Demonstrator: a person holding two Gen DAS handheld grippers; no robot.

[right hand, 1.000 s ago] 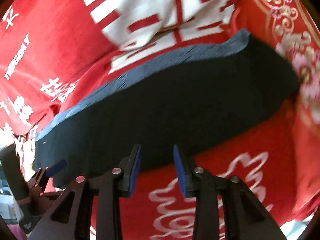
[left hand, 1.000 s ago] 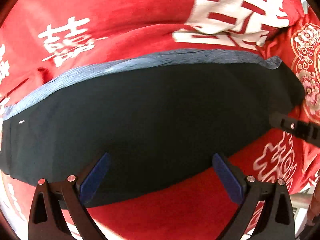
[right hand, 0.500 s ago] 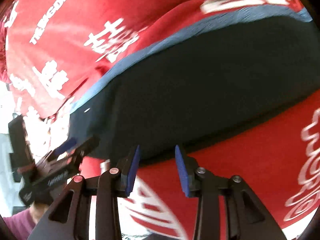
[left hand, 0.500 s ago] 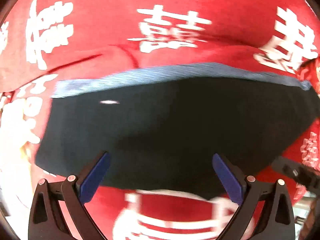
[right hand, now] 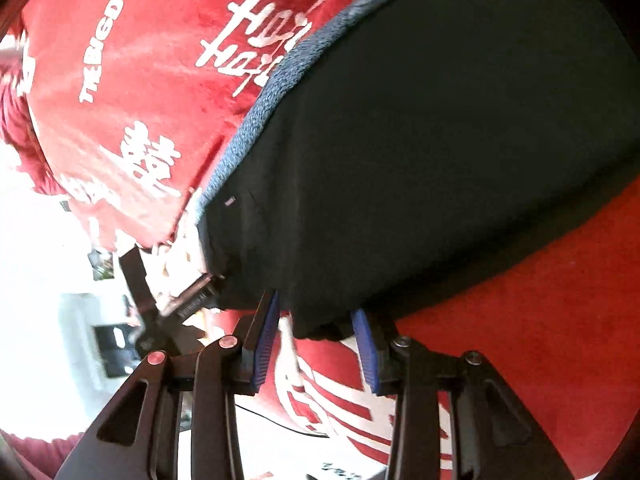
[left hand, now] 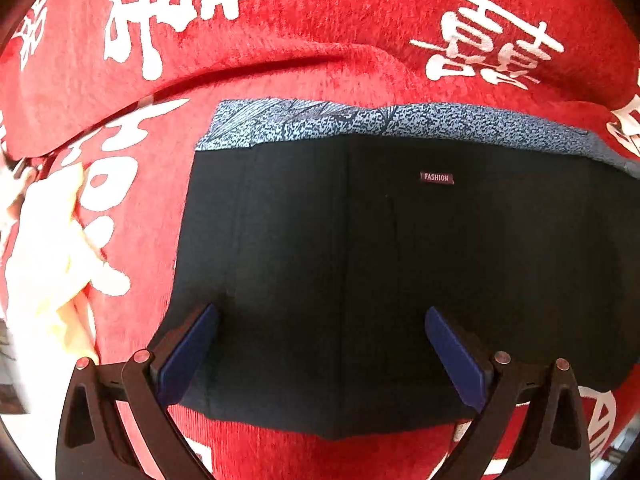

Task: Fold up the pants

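Dark navy fabric pants (left hand: 400,260) with blue patterned lining already lie folded flat on the red printed plush blanket (left hand: 320,40). Left gripper (left hand: 320,344) gapes over the near left corner; right gripper (right hand: 316,332), jaws just widening, straddles the near hem, unclamped. Probably another fold remains.

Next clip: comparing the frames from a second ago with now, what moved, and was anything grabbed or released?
Both claws slid along the dark pants toward their end, near the FASHION tag. The left claw now hangs wide open over that end. The right claw, its jaws just opened slightly, straddles the pants' near edge without pinching it. Nothing was grabbed or released. The pants stayed flat on the red blanket.
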